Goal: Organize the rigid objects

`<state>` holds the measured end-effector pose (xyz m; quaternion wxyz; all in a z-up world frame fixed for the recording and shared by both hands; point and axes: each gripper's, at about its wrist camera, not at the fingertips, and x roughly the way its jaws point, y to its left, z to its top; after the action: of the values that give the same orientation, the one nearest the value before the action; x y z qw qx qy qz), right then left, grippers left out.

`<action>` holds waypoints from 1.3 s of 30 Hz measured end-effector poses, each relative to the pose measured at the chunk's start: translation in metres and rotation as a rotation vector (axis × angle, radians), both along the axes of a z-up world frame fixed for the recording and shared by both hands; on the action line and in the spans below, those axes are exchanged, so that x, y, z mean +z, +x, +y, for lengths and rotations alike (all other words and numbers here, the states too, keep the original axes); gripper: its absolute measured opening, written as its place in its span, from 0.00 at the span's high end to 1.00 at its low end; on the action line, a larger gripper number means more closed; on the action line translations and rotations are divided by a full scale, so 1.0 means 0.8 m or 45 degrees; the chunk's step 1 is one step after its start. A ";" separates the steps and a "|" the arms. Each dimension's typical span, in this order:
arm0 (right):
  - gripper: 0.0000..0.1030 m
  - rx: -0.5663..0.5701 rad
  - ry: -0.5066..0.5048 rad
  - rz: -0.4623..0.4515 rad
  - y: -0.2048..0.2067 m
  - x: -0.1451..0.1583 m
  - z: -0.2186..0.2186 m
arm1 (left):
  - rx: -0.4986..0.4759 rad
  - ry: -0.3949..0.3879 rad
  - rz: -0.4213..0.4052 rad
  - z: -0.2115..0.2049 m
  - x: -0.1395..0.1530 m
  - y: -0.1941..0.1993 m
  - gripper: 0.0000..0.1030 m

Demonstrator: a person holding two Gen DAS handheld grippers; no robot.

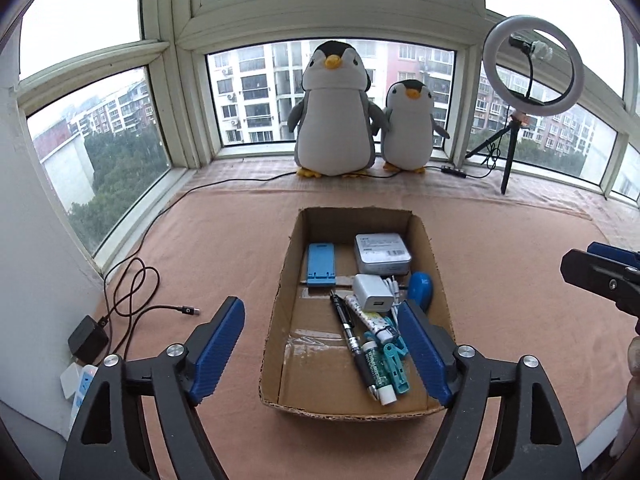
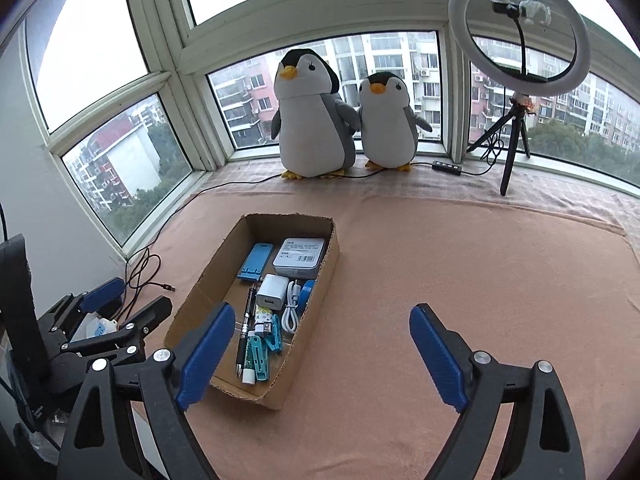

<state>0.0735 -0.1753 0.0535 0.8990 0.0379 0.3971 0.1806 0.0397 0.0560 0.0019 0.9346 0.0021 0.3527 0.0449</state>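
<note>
An open cardboard box (image 1: pixel 280 312) lies on the orange cloth. Inside it are a blue phone stand (image 1: pixel 320 261), a grey tin (image 1: pixel 382 254), a white charger (image 1: pixel 373 298) with its cable, a blue round item (image 1: pixel 421 285), a black pen (image 1: pixel 352 340), a patterned tube (image 1: pixel 370 316) and teal clips (image 1: pixel 394 354). My left gripper (image 1: pixel 320 312) hangs open above the near half of the box, with nothing between its pads. In the right wrist view the same box (image 2: pixel 329 264) sits to the left, and my right gripper (image 2: pixel 322 314) stands open over its right wall and bare cloth.
Two plush penguins (image 1: pixel 336 112) stand on the window sill at the back. A ring light on a tripod (image 1: pixel 532 66) is at the back right. A black cable and adapter (image 1: pixel 86 340) and a white power strip (image 1: pixel 78 380) lie at the left by the wall.
</note>
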 end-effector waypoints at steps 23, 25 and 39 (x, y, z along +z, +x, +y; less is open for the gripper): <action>0.08 0.000 0.000 -0.131 -0.061 0.034 -0.007 | 0.019 0.009 -0.124 -0.026 0.062 -0.070 0.05; 0.08 0.005 0.002 -0.130 -0.062 0.034 -0.006 | 0.020 0.009 -0.119 -0.027 0.061 -0.071 0.05; 0.08 0.014 0.018 -0.121 -0.061 0.032 -0.003 | 0.038 0.018 -0.111 -0.025 0.060 -0.073 0.04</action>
<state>0.0246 -0.1778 0.0792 0.9156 0.0337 0.3528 0.1900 -0.0185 0.0361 0.0496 0.9484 0.0013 0.3112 0.0614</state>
